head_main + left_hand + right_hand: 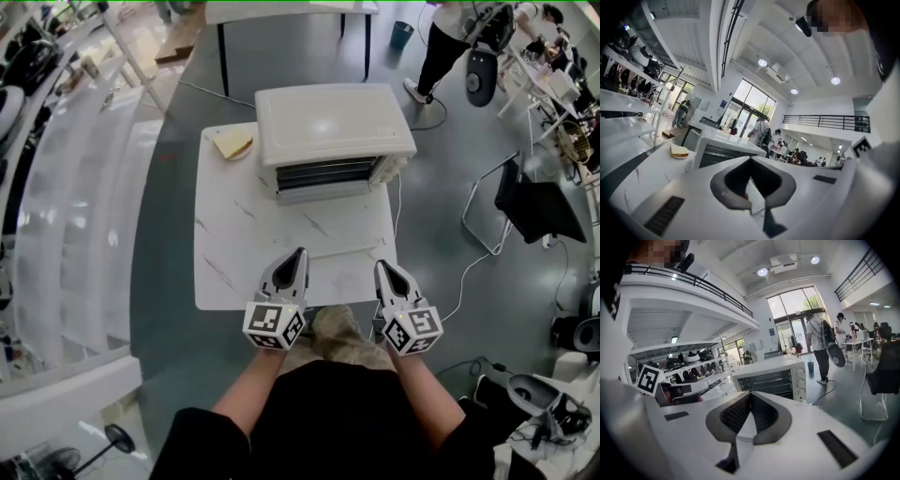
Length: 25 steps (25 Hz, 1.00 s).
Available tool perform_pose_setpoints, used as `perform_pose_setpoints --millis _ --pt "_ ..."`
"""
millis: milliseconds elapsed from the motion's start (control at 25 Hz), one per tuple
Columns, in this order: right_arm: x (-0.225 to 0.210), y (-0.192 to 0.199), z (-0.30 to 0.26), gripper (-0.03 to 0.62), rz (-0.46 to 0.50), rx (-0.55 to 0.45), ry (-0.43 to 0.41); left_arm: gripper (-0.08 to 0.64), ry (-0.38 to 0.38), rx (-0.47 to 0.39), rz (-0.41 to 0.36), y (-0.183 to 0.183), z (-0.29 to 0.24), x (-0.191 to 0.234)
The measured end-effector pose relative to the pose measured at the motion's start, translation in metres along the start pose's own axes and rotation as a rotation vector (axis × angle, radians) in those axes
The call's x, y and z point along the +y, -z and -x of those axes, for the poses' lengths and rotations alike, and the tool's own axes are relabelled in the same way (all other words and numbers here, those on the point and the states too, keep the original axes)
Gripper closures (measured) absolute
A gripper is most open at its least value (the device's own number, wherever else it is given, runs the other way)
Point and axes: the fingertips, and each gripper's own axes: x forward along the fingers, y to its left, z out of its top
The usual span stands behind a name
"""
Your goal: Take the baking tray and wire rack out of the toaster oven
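Both bare forearms reach forward, side by side. Left gripper (299,253) and right gripper (382,266) point toward the toaster oven (333,136), well short of it, jaws pressed together, nothing between them.

Toaster oven (333,139) on table (244,253), plate (232,145) left.

Open tabletop (246,239) lies before the toaster oven (330,127).
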Motion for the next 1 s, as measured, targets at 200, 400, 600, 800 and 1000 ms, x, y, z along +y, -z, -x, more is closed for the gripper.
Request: perform_pose_setpoints --millis 200,400,600,800,1000 --pt "-0.030 -0.002 -0.047 0.571 -0.045 0.000 -0.035 0.543 -0.020 0.000 -0.037 0.012 -0.051 0.004" --pt "-0.068 0.000 -0.098 0.569 -0.097 0.010 -0.070 0.543 -0.086 -0.019 0.152 0.037 -0.102 0.024" --pt "-0.104 0.013 -0.138 0.569 -0.165 0.021 -0.080 0.543 -0.197 0.007 0.167 0.064 -0.143 0.052" --pt "-0.128 0.034 -0.180 0.569 -0.236 0.035 -0.084 0.543 -0.231 -0.013 0.276 0.086 -0.176 0.078" --pt "-0.140 0.047 -0.219 0.569 -0.388 0.007 -0.082 0.543 -0.215 -0.036 0.341 0.105 -0.203 0.105"
